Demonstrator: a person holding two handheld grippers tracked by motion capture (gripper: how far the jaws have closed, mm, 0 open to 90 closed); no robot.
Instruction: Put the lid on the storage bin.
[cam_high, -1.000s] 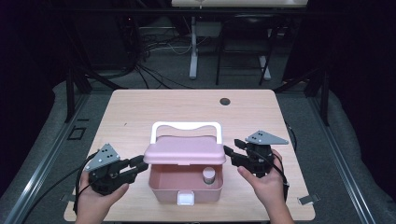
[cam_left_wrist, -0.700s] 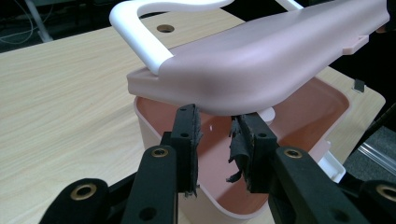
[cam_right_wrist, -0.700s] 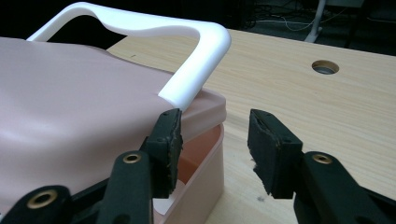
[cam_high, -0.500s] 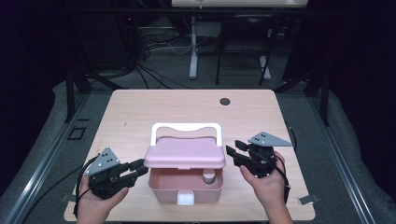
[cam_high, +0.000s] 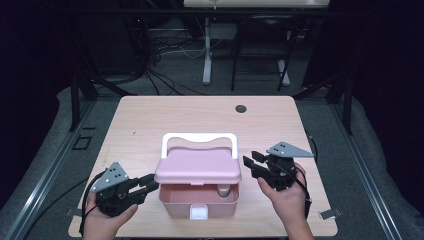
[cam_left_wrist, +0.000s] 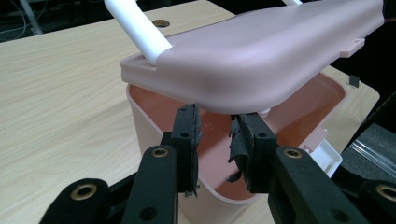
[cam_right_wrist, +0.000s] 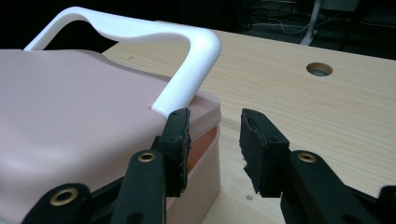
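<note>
A pink box stands near the table's front edge, its pink lid raised at the front so the inside shows. A white handle arches behind the lid and a white latch sits on the front wall. A small bottle stands inside at the right. My left gripper is open beside the box's left wall; in the left gripper view its tips sit at the rim under the lid. My right gripper is open just right of the lid, beside the handle.
The wooden table has a round cable hole at the back right. Bare tabletop lies behind and to both sides of the box. Beyond the table are dark floor, cables and the leg of another desk.
My left gripper has drifted a little toward the near edge, still open. The right gripper, the box and its lid have hardly moved.
</note>
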